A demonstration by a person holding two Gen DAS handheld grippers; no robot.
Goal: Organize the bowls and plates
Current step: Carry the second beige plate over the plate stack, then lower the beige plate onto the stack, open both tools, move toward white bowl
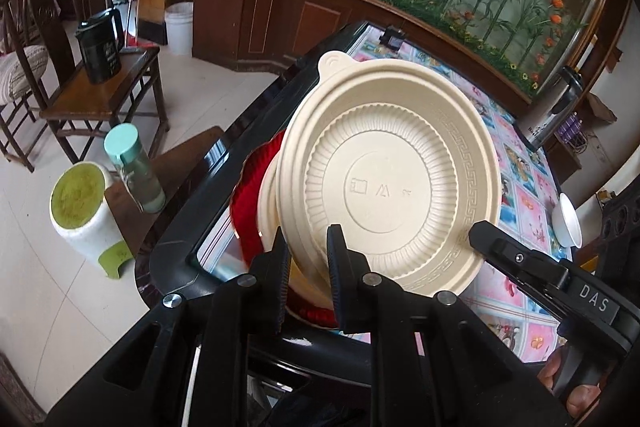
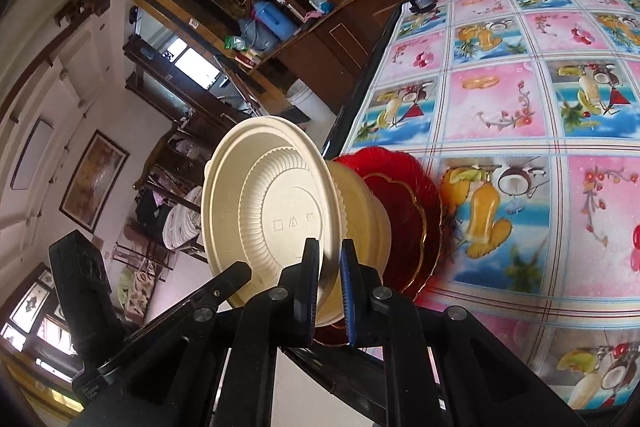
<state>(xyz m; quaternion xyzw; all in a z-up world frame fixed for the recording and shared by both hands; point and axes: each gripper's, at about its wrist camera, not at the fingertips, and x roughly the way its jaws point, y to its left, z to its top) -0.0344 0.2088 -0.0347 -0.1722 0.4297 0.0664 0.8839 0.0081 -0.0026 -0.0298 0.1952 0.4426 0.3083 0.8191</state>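
Left wrist: our left claw (image 1: 308, 247) clamps the beige bowl (image 1: 390, 183) rim, bowl straight ahead, tilted over the red plate (image 1: 250, 203) | Right wrist: our right claw (image 2: 329, 269) clamps the same rim, tabletop (image 2: 500, 99) lying rightward.

text: "DAS" | on: right hand-held gripper (image 1: 476, 231) body | other markings: too small to read

in the left wrist view, upper left, you have a dark tin (image 1: 99, 46) on a wooden side table (image 1: 104, 95), at left a mint-capped bottle (image 1: 134, 169) beside a white stool (image 1: 86, 213), at right a fruit-print tablecloth (image 1: 516, 187), and a white bucket (image 1: 179, 27) by the cabinet.
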